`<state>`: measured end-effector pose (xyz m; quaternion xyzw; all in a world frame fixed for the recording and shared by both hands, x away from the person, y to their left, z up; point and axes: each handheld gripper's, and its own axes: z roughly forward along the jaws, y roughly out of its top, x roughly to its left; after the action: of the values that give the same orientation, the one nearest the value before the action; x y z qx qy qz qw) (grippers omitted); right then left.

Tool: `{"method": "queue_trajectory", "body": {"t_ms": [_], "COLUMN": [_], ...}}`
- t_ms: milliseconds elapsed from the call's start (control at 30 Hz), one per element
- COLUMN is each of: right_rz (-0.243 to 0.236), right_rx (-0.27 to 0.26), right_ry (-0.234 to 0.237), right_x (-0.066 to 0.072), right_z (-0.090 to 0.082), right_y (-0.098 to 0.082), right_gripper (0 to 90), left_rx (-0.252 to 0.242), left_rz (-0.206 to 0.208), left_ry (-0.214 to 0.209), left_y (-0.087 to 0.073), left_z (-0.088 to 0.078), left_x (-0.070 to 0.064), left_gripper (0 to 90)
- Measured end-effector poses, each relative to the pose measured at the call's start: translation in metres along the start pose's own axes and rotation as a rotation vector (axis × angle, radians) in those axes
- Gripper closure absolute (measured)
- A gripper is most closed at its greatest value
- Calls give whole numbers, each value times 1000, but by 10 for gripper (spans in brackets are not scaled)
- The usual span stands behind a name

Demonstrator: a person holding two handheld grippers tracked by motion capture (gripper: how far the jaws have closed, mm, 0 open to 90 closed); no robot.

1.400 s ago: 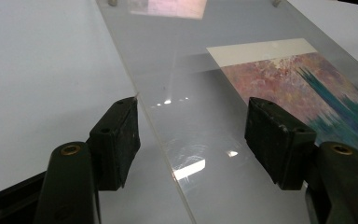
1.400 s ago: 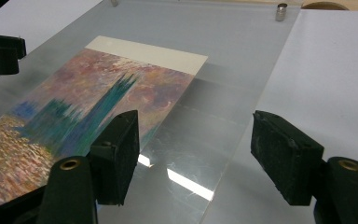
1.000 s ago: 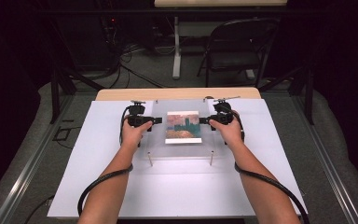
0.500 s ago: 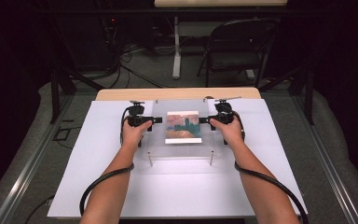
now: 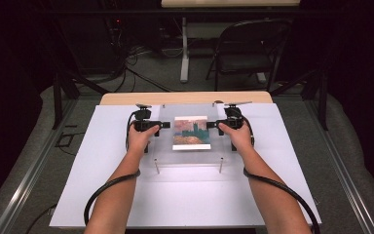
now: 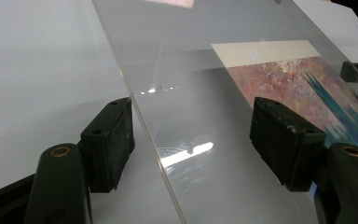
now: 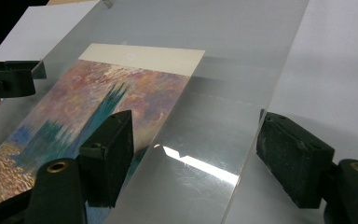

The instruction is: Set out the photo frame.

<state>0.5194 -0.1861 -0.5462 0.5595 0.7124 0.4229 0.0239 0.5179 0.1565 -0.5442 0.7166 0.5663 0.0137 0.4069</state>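
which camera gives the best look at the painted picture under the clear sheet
The high view: the picture shows whole there, flat under the clear sheet, between the two grippers. The right gripper view shows most of it close up but slanted. The left gripper view catches one corner.

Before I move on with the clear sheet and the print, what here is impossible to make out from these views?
- Whether the clear sheet lies on the print or stands off it: high view too small; glare in both gripper views.
- Print's near edge: cut off by the frame in the right gripper view, where the right tool also covers part.
- Left tool: jaws have just been opening, sheet edge between them; contact on the underside is hidden.
- The two pegs at the sheet's front: too small.
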Motion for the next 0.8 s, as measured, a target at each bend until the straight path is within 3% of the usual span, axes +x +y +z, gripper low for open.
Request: {"method": "queue_trajectory", "body": {"t_ms": [333, 800], "right_rz": [6, -3], "right_rx": [6, 15], "right_ry": [2, -5], "right_x": [1, 2], "right_z": [-1, -3], "right_y": [0, 1], "right_gripper": [281, 289], "left_rx": [12, 11], "left_rz": [-33, -38], "left_ry": [-25, -15], "left_y": [0, 1], "left_z": [0, -2], "left_x": [1, 1], "left_gripper": [314, 346]}}
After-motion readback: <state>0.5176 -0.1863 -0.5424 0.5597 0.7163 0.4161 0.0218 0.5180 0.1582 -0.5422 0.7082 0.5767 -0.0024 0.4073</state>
